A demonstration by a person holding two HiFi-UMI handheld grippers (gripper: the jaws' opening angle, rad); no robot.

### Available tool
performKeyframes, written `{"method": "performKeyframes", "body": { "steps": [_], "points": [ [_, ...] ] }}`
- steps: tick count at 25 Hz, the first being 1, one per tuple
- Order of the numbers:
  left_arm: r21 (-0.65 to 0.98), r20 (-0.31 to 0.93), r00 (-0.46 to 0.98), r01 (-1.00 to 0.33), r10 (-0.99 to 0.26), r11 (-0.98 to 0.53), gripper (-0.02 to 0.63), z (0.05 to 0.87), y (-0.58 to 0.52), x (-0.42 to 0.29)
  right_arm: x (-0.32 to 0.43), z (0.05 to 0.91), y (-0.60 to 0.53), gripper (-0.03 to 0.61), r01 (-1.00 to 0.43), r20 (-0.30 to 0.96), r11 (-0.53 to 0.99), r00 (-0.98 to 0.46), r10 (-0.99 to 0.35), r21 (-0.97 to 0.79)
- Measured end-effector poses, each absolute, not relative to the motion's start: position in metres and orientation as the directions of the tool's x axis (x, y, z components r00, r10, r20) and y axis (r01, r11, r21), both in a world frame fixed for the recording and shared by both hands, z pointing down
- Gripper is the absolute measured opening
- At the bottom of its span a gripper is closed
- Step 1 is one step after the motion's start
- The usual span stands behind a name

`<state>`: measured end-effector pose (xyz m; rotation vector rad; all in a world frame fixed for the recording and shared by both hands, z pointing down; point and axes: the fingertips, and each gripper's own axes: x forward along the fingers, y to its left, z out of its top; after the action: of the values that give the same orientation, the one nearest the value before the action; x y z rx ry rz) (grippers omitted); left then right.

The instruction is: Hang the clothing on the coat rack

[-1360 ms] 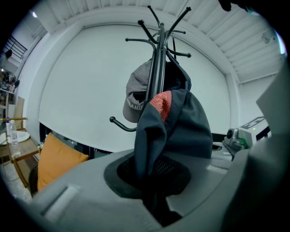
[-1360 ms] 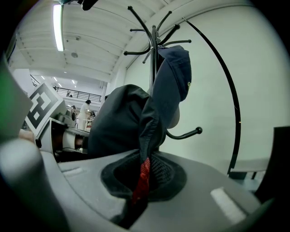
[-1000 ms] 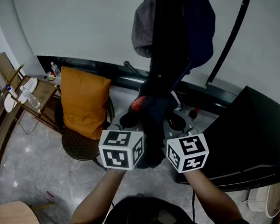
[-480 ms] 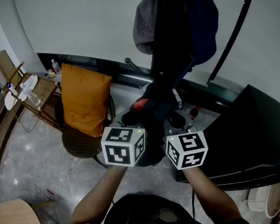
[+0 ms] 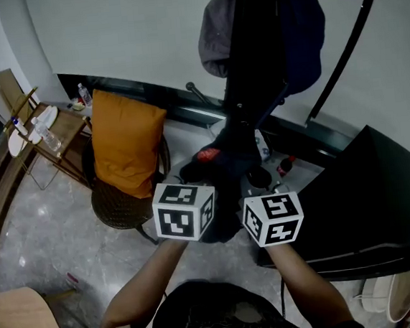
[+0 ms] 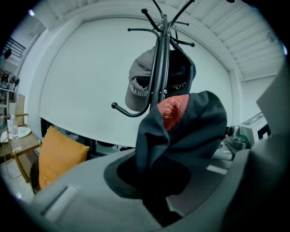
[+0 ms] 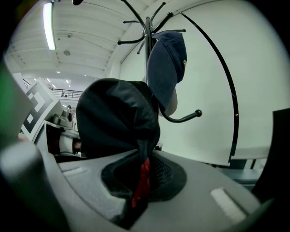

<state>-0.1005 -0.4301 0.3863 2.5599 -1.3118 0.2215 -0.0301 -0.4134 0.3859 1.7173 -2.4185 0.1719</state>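
Clothing [image 5: 223, 169]: dark garment with red mesh inner patch; bunched up, carried between both tools, directly in front of the rack pole and below the hooks; contact with the pole not determinable.
Left tool [image 6: 155, 204]: jaws clamped on a fold of the dark fabric; red mesh patch showing above the grip.
Right tool [image 7: 136, 204]: jaws clamped on dark fabric, with a red strip running down between them.
Tool spacing: side by side, near each other, both aimed toward the rack.
Coat rack [image 5: 253, 61]: black upright pole with curved hooks, just beyond the garment.
Rack load: grey cap [image 5: 214, 36] on the left side, dark blue cap [image 5: 306, 27] on the right side, both hung high.
Surroundings: orange cushion [image 5: 127, 142] upright on a round chair [image 5: 115, 208] left of the rack; grey marbled floor [image 5: 32, 241].
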Motion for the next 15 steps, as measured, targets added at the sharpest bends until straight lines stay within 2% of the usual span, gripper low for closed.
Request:
{"method": "performKeyframes", "body": {
  "steps": [15],
  "points": [
    [0.144, 0.278, 0.578, -0.815, -0.768, -0.561, 0.034, 0.404, -0.433, -0.103, -0.035, 0.403, -0.417, 0.021, -0.944, 0.225, 0.330, -0.322, -0.920, 0.002]
  ]
}}
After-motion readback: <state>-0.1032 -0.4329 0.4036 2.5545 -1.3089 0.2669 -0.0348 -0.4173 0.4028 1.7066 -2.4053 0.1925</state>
